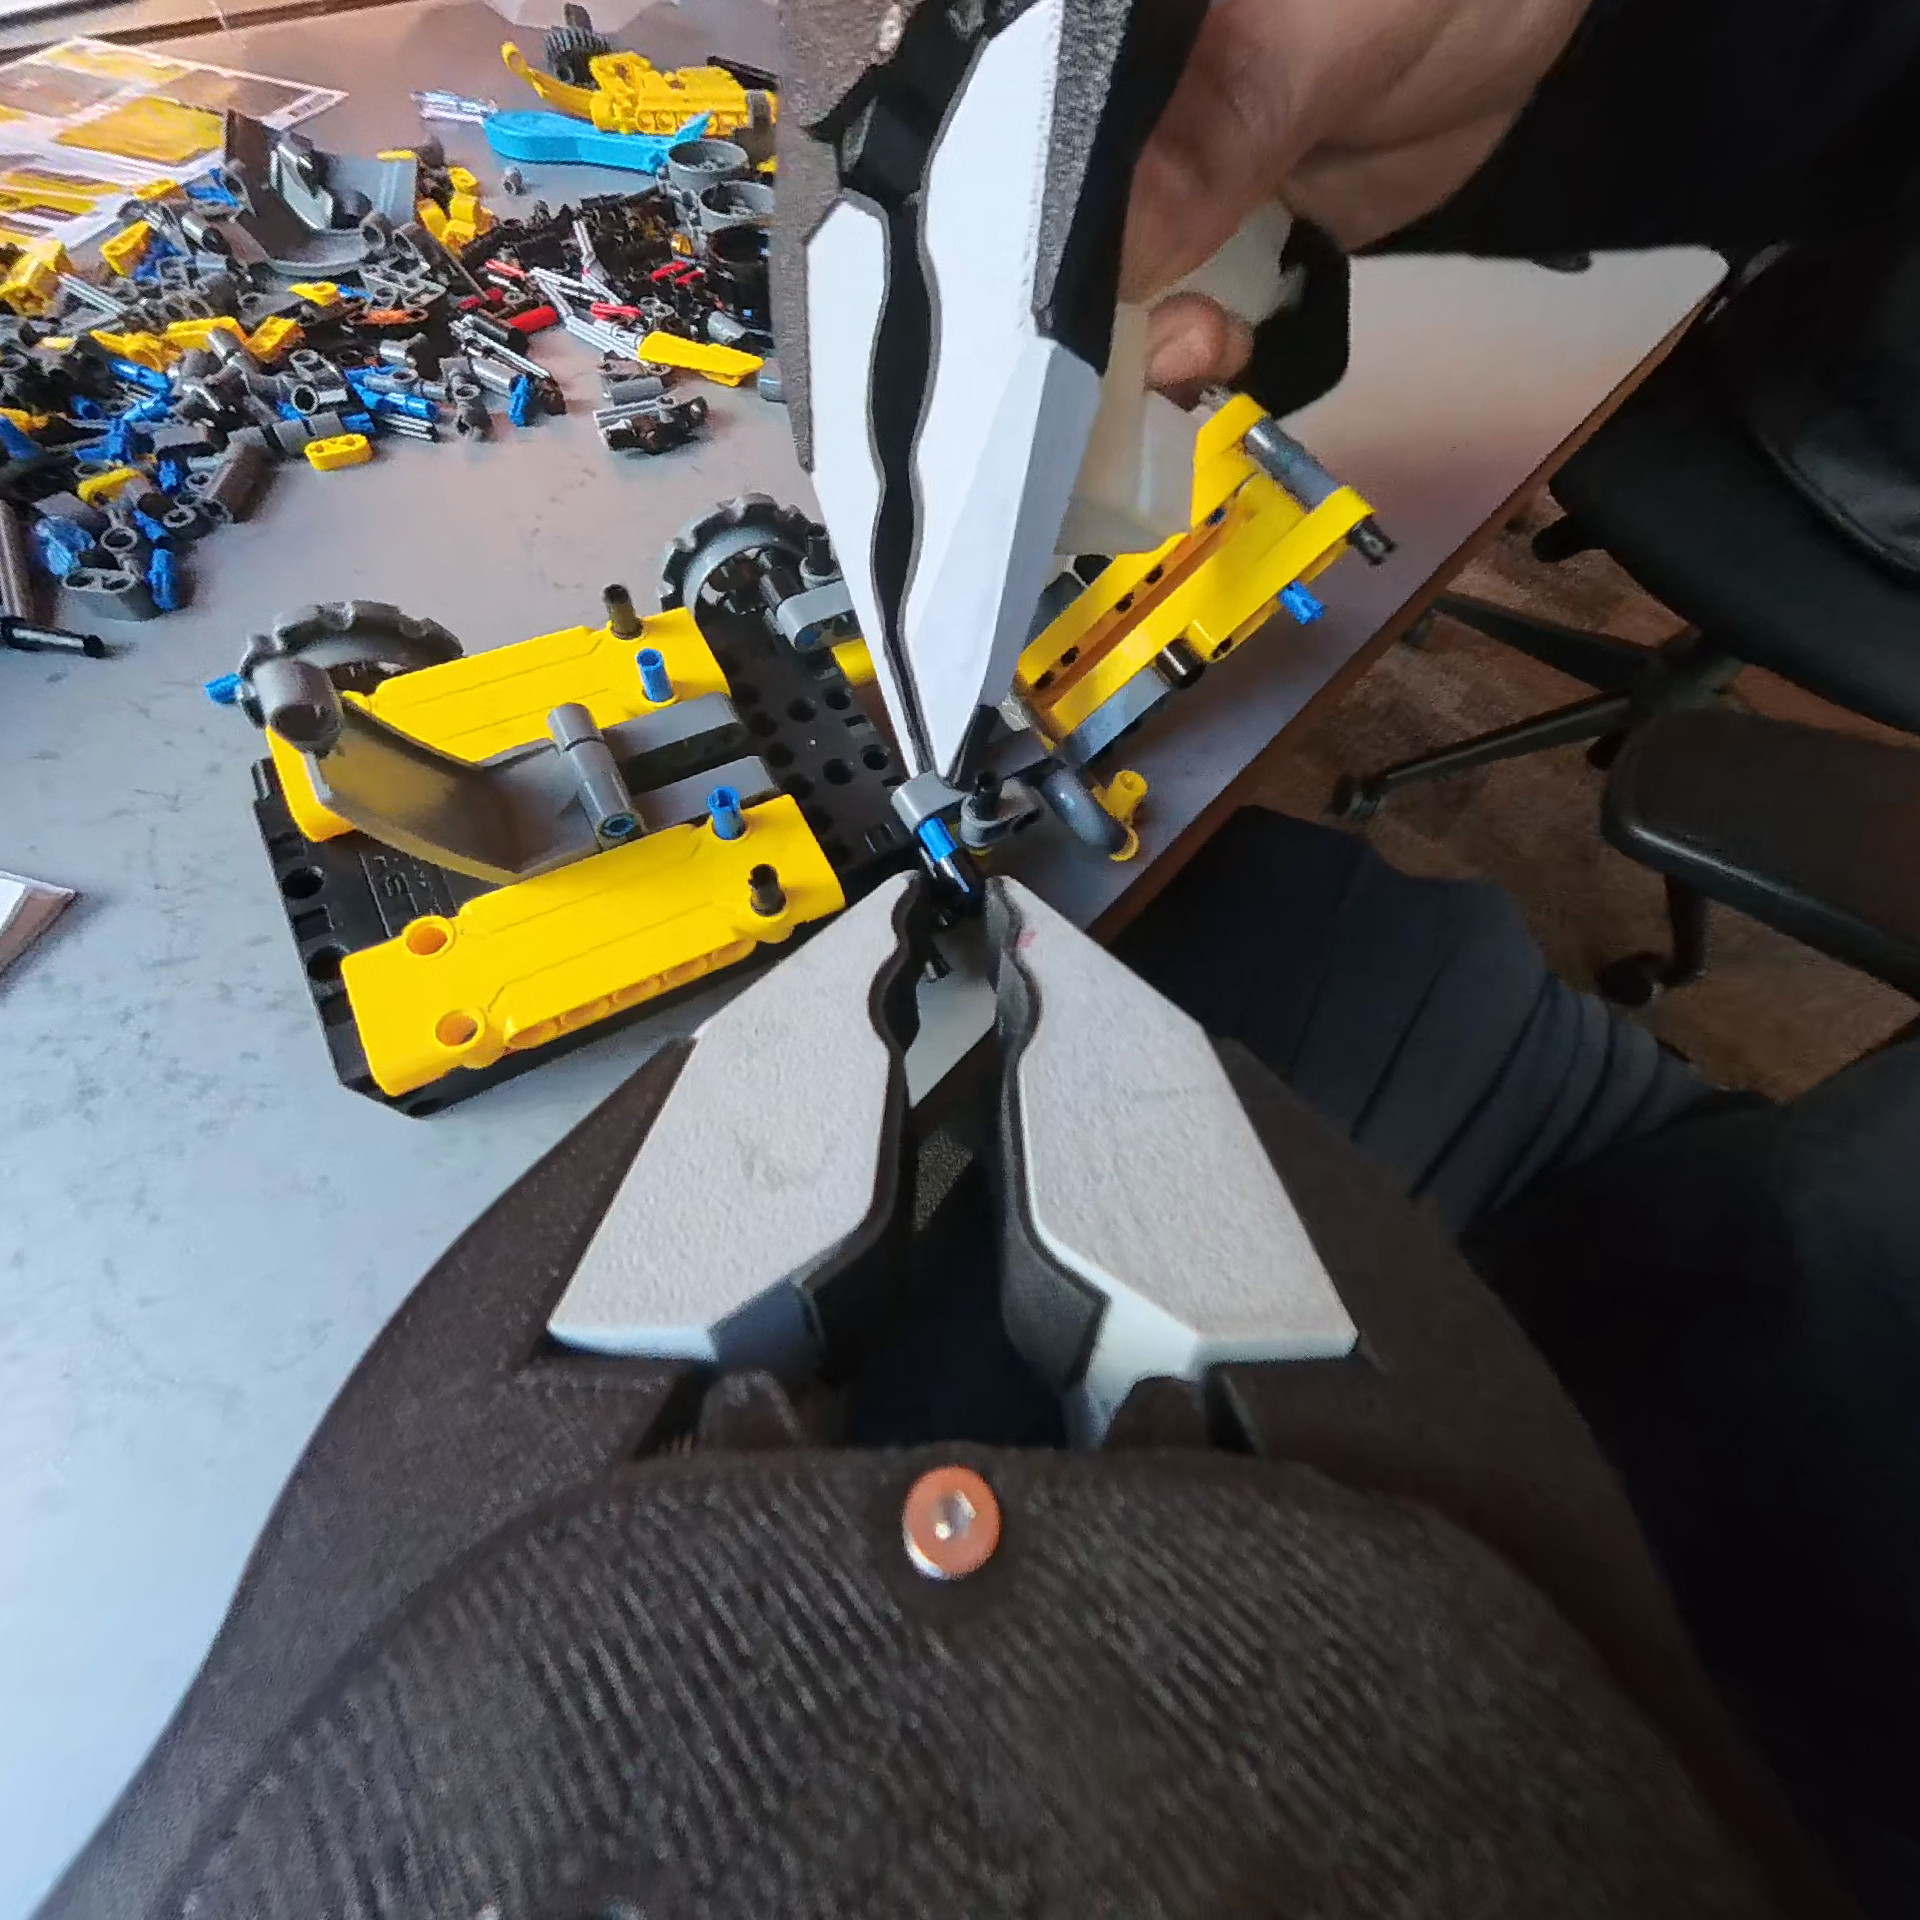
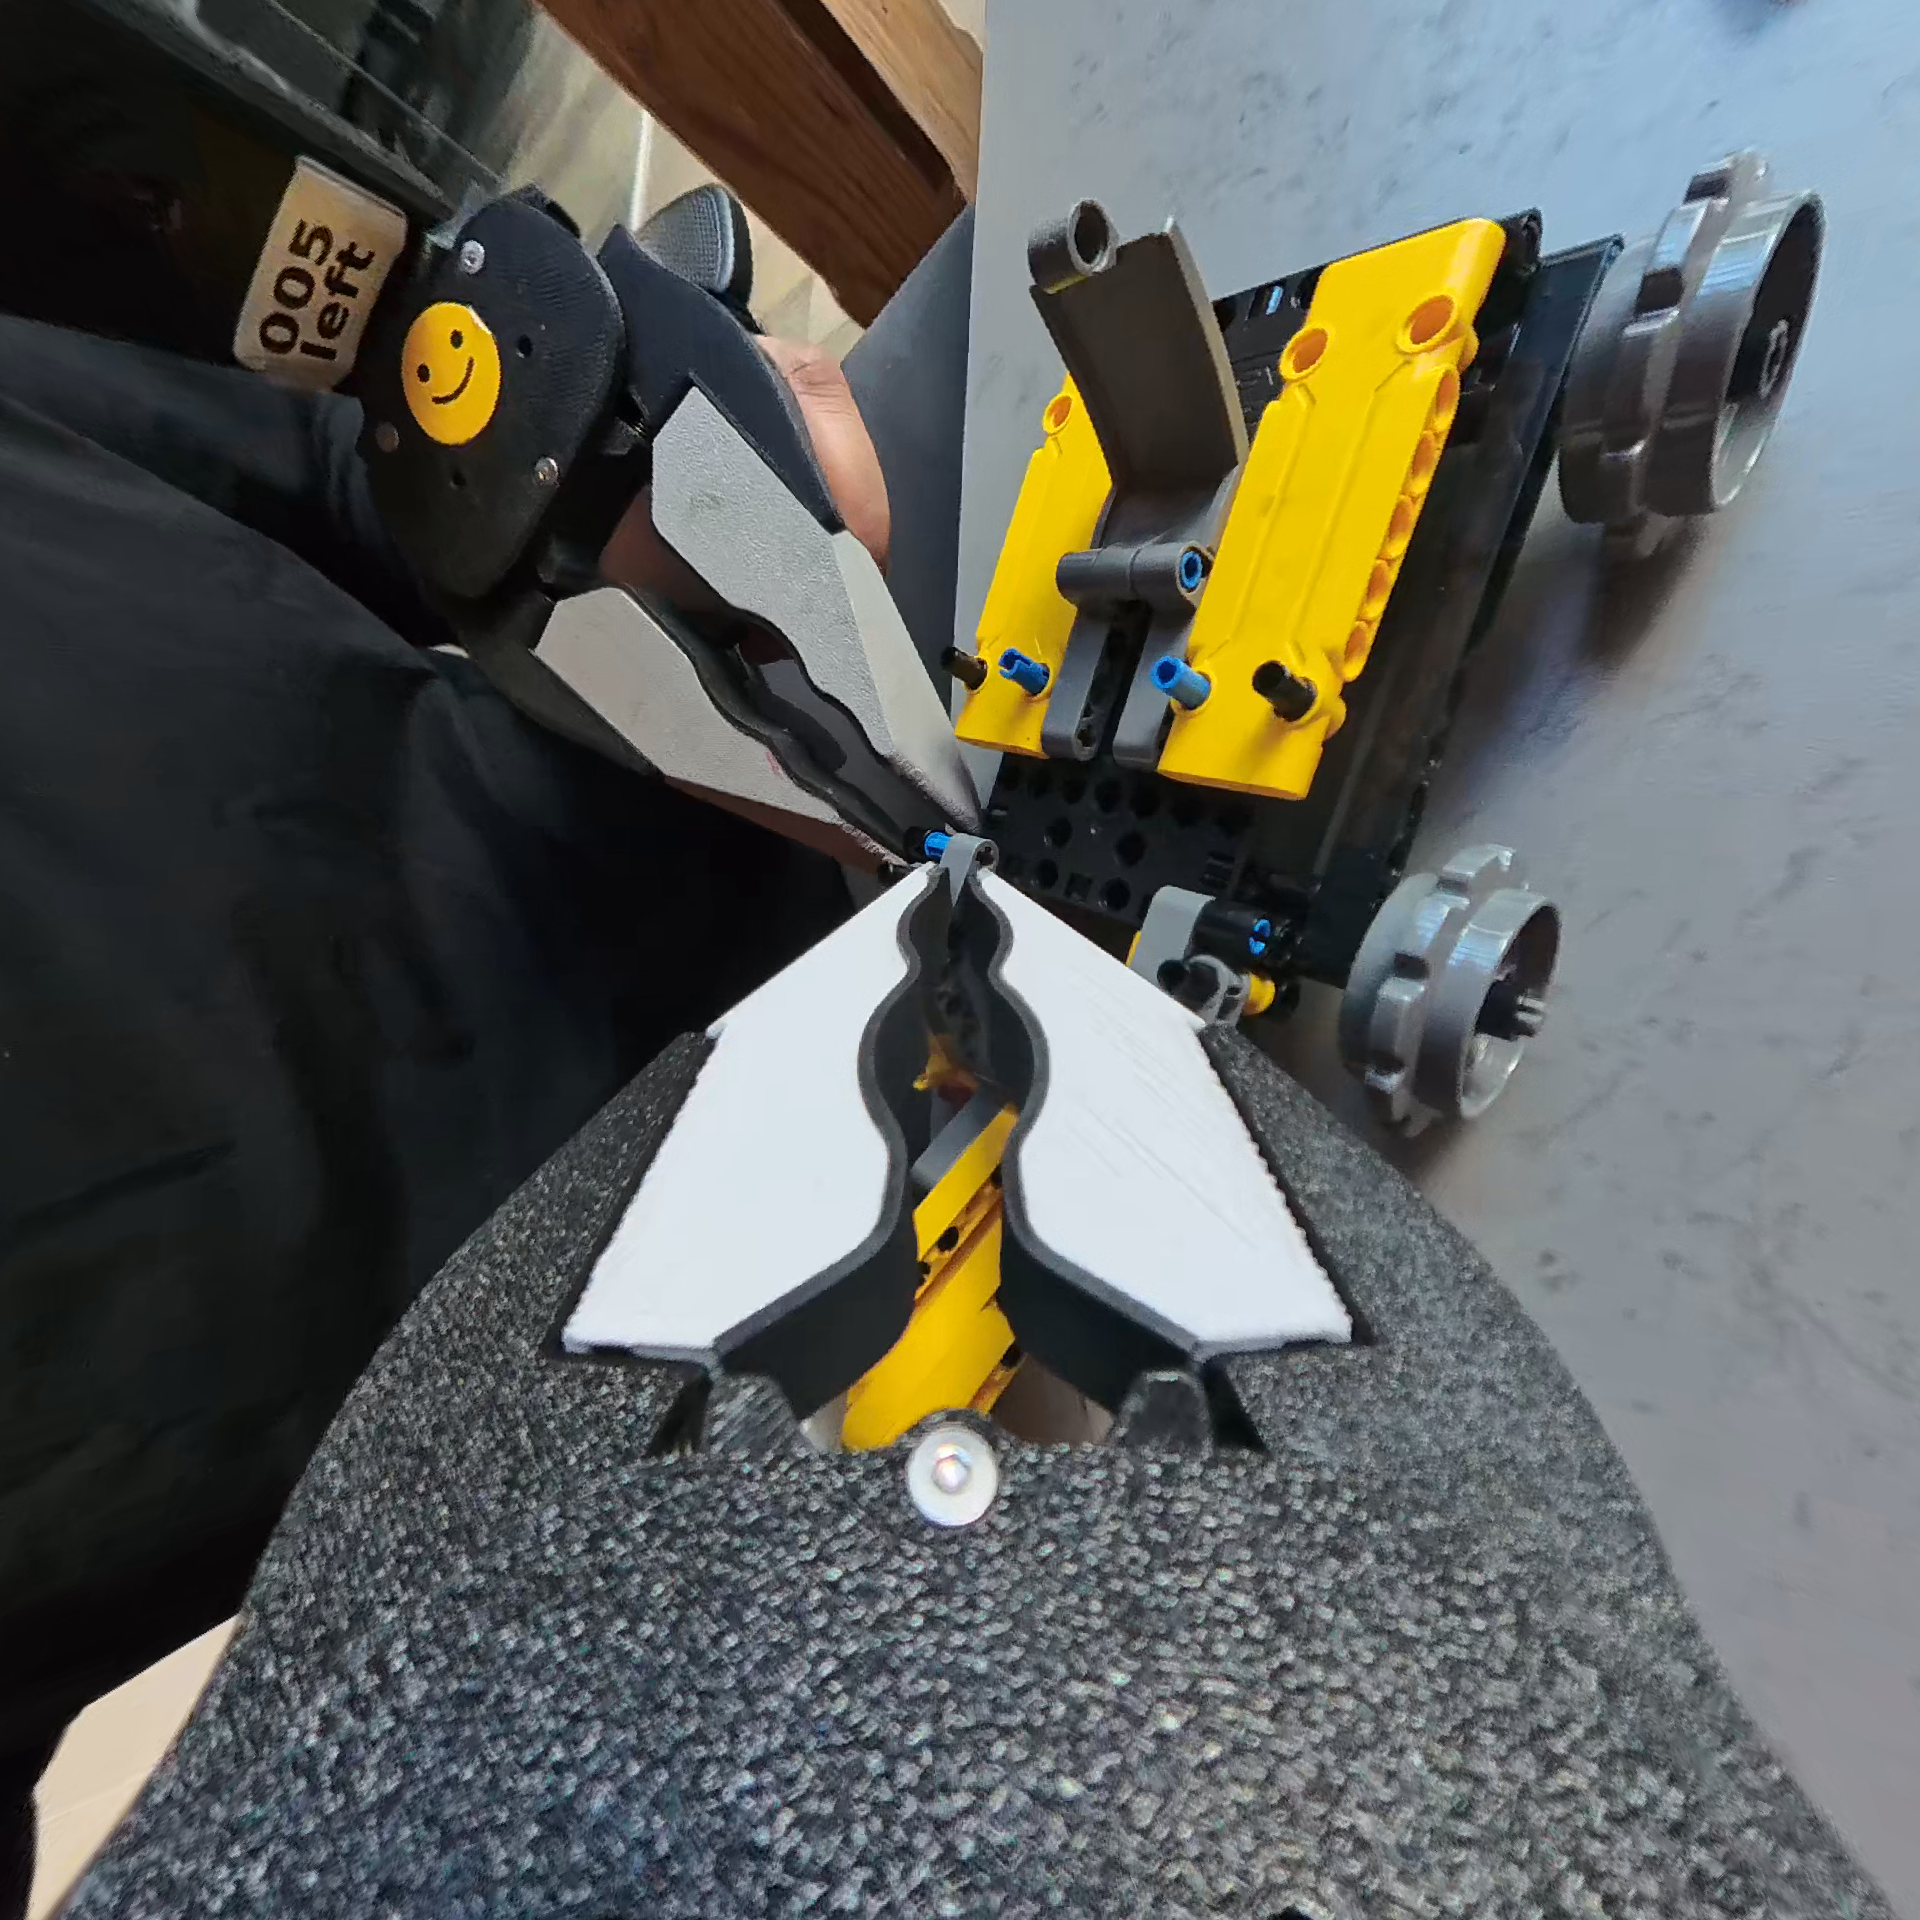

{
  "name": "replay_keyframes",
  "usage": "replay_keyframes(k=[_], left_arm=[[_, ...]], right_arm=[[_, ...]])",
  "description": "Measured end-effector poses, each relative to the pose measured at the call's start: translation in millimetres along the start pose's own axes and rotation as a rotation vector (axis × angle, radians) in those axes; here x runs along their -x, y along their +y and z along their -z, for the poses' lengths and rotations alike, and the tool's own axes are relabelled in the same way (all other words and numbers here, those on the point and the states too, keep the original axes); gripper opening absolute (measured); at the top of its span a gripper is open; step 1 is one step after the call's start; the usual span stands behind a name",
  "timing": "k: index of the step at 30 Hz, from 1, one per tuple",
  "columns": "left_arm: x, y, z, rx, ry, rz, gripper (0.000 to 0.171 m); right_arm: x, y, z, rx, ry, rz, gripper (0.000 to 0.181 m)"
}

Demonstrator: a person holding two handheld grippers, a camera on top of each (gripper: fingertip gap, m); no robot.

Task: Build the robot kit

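Observation:
My left gripper is shut on a small blue and black pin at the table's near edge. My right gripper is shut on a small grey connector at the end of a yellow beam assembly, which shows through the gap between its fingers. The two gripper tips meet, with the pin against the connector. The right gripper comes down from above in the left wrist view. The left gripper comes in from the left in the right wrist view. A yellow and black chassis with grey wheels lies just beside them.
A pile of loose yellow, blue, grey and black parts covers the far left of the grey table. A booklet, a light blue piece and another yellow build lie at the back. A black office chair stands past the table's edge. My left and right fingertips are right by each other.

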State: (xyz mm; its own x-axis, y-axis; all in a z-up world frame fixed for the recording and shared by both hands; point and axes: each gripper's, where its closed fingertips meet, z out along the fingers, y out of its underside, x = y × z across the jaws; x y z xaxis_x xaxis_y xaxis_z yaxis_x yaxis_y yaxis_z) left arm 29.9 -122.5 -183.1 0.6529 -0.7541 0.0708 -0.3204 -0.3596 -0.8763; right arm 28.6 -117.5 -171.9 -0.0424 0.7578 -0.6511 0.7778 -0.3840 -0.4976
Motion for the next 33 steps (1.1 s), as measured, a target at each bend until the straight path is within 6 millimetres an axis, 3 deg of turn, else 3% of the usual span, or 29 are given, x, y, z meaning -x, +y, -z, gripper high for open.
replay_keyframes(k=[6,14,21,25,33], left_arm=[[3.1,-0.4,0.0,0.006,0.000,-0.060,0.007],[4.2,-0.4,0.1,0.016,0.032,-0.137,0.006],[4.8,-0.1,0.1,0.047,0.059,-0.113,0.006],[4.5,0.4,1.1,0.092,0.154,-0.011,0.007],[3.9,1.6,1.5,0.118,0.179,-0.073,0.007]], right_arm=[[-1.3,-0.7,0.0,0.094,-0.010,0.035,0.003],[-3.0,-3.4,-0.8,0.088,-0.015,0.083,0.002],[-3.2,-3.4,-0.9,0.188,-0.019,0.188,0.002],[-2.9,-3.4,-1.9,0.253,0.001,0.287,0.002],[-3.3,-4.8,-3.0,0.267,-0.031,0.306,0.000]])
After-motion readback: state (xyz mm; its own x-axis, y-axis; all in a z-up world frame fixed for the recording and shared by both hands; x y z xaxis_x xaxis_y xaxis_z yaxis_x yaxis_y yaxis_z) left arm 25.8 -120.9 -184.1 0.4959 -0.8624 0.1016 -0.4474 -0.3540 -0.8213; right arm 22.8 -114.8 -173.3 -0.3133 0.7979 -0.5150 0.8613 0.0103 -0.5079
